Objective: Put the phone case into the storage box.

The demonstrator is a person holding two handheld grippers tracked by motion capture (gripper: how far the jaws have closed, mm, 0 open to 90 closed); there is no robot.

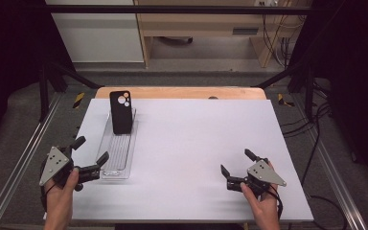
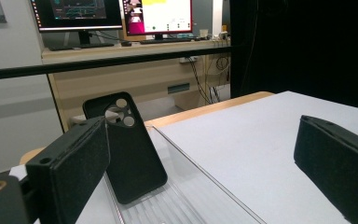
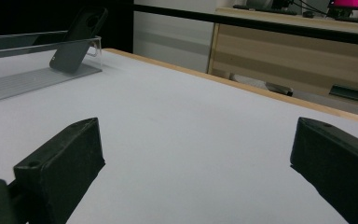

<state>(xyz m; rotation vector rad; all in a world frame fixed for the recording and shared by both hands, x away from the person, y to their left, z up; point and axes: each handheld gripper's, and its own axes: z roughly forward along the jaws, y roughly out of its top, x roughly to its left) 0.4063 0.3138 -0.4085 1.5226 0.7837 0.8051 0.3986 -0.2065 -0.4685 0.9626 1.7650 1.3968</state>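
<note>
The left gripper (image 1: 92,157) rested low, jaws spread wide. The right gripper (image 1: 237,164) sat likewise, gaping, both hand-held.

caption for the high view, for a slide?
Black phone case leaning in a clear tray on a white table; left gripper and right gripper open.

Each claw, left (image 1: 92,155) and right (image 1: 235,163), is black with blocky matte jaws, a grey three-cornered plate dotted with holes, and a trailing black cable.

White mat (image 1: 196,143) over wooden table (image 1: 182,92). Clear tray (image 1: 120,153) at 9 o'clock; black phone case (image 1: 120,111) leans upright at its far end. Monitors (image 2: 116,14) at 12, beyond.
</note>
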